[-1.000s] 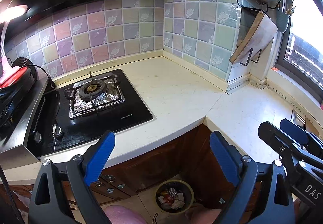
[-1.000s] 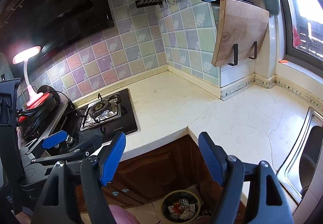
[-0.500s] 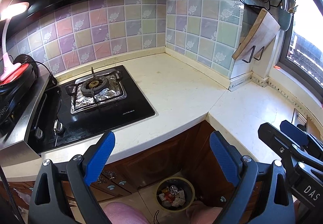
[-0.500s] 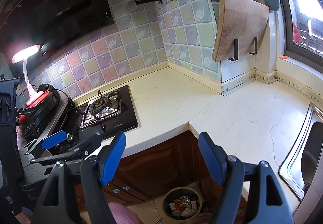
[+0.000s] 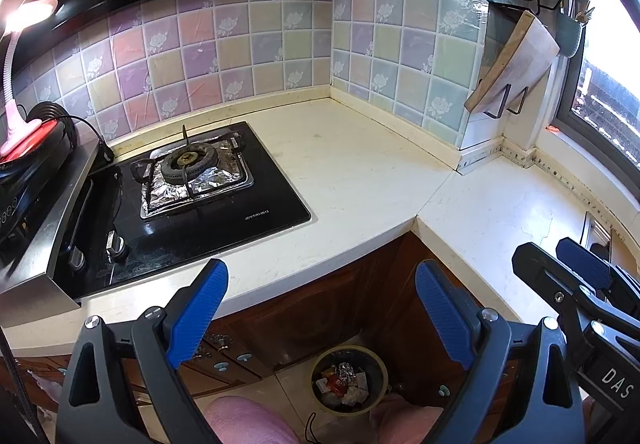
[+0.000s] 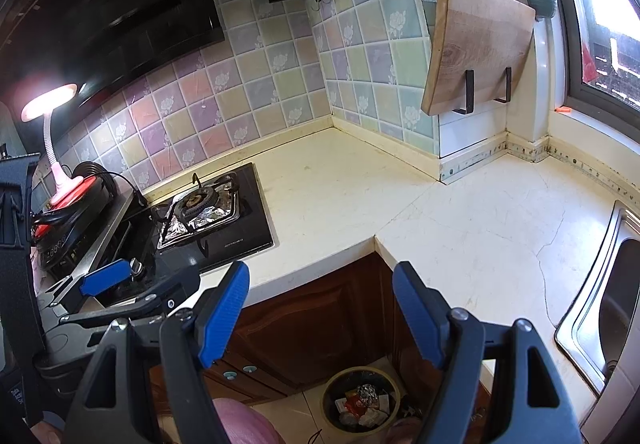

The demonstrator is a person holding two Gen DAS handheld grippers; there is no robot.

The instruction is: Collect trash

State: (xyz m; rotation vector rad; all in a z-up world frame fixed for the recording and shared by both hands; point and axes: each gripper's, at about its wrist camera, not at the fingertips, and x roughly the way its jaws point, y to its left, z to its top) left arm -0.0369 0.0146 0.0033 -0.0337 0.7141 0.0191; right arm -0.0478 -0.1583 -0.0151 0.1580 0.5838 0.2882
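Two handheld grippers hang over a kitchen corner, both empty — the left gripper and the right gripper each show blue-padded jaws spread wide, with nothing between them and nothing touching the pads. The trash that can be seen lies below and just ahead of both sets of jaws: a round bin on the floor, tucked against the brown cabinet under the inner corner of the pale surface, already holding crumpled foil and wrappers. From either wrist view the bin sits low between the jaws, slightly toward the right-hand pad, and neither arm looks clearly nearer to it. The surface ahead of the jaws shows no loose scrap; foil lines the burner on the black stove, ahead and to the left, but it appears fitted there rather than discarded. Judging by this, little seems left to gather — any further piece lies outside these views.
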